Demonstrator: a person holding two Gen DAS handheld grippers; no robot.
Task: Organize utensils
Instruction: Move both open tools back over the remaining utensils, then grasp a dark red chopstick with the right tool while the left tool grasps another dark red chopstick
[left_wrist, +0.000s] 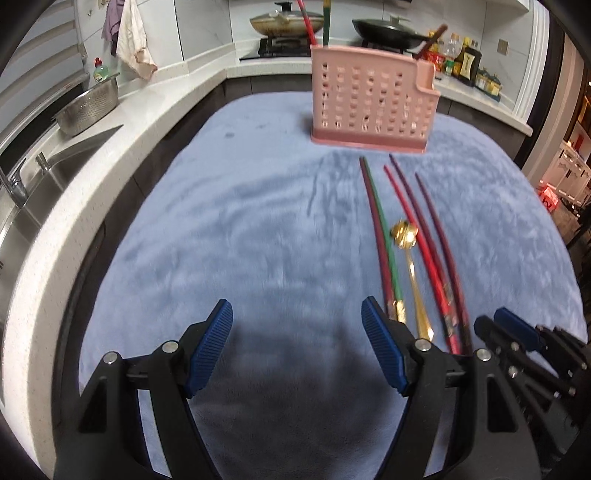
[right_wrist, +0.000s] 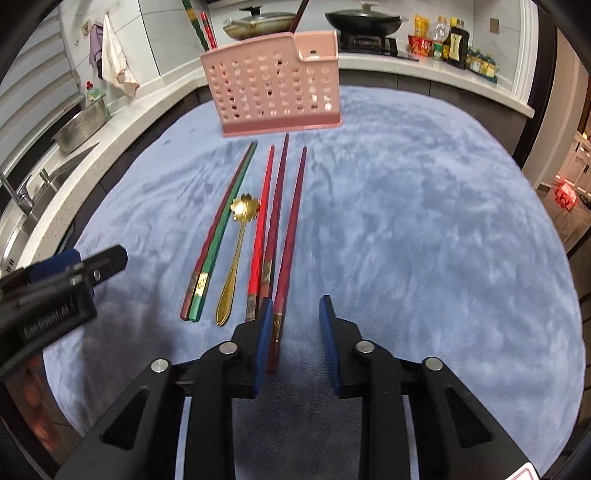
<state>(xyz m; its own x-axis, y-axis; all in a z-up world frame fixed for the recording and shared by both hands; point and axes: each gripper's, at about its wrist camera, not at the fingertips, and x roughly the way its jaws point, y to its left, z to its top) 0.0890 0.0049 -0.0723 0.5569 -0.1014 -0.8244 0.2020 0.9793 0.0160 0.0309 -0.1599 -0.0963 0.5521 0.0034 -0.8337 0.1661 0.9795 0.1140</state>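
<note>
A pink perforated utensil holder (right_wrist: 277, 92) (left_wrist: 369, 99) stands at the far side of the blue cloth (right_wrist: 406, 221), with a few chopsticks (left_wrist: 308, 22) upright in it. On the cloth in front of it lie a maroon and green chopstick pair (right_wrist: 221, 225), a gold flower spoon (right_wrist: 236, 254) (left_wrist: 410, 266), a red chopstick (right_wrist: 262, 221) and two dark red chopsticks (right_wrist: 291, 236). My right gripper (right_wrist: 295, 301) is low over the cloth. The near end of the rightmost dark red chopstick lies between its jaws, beside the left pad and unpinched. My left gripper (left_wrist: 295, 306) is open over bare cloth, left of the utensils.
A white counter wraps around the left and back, with a steel sink (left_wrist: 22, 206), a colander (left_wrist: 88, 107), two lidded pans on the stove (left_wrist: 284, 22) and bottles (left_wrist: 465, 59) at the back right. A cloth hangs on the wall (left_wrist: 133, 40).
</note>
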